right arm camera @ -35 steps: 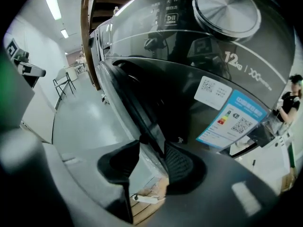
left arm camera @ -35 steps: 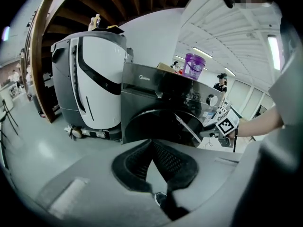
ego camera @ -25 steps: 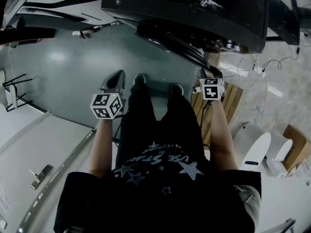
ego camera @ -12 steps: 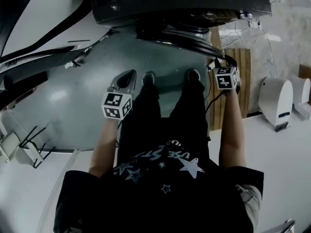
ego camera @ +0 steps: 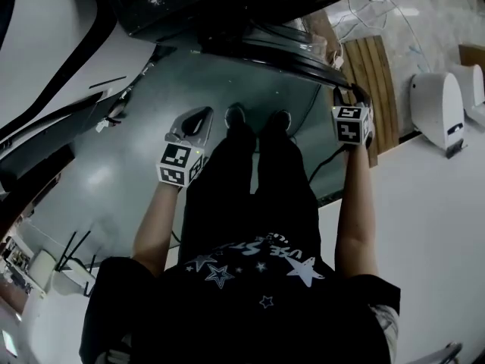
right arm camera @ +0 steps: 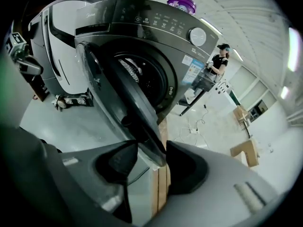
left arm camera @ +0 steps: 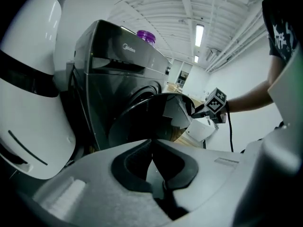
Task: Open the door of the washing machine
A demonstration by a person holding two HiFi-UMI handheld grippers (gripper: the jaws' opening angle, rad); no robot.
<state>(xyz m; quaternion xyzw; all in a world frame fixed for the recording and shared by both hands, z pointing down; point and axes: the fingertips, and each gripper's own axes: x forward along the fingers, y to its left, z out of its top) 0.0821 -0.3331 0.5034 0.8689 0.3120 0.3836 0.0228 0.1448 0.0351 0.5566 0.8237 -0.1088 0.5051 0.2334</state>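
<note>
The dark front-loading washing machine (right arm camera: pixel 156 27) stands with its round door (right arm camera: pixel 118 93) swung part way out. My right gripper (right arm camera: pixel 151 150) is at the door's outer rim; its jaws have just been opening, and the rim lies between them with a gap beside it. In the head view the right gripper (ego camera: pixel 346 91) sits at the door's right end (ego camera: pixel 303 59). My left gripper (ego camera: pixel 198 118) hangs over the floor in front of the machine, shut with nothing in it. From the left gripper view (left arm camera: pixel 152 143) the door (left arm camera: pixel 142 122) and the right gripper (left arm camera: pixel 193 111) show ahead.
A white machine (left arm camera: pixel 28 79) stands left of the washer, and a purple bottle (right arm camera: pixel 181 4) sits on the washer's top. A wooden pallet (ego camera: pixel 371 74) and a white appliance (ego camera: pixel 438 108) are to the right. My feet (ego camera: pixel 235 116) stand just before the door. A person (right arm camera: pixel 218 60) stands far off.
The right gripper has moved sideways to the right along with the door's rim. The left gripper has sunk and rolled. The head view has swung round.
</note>
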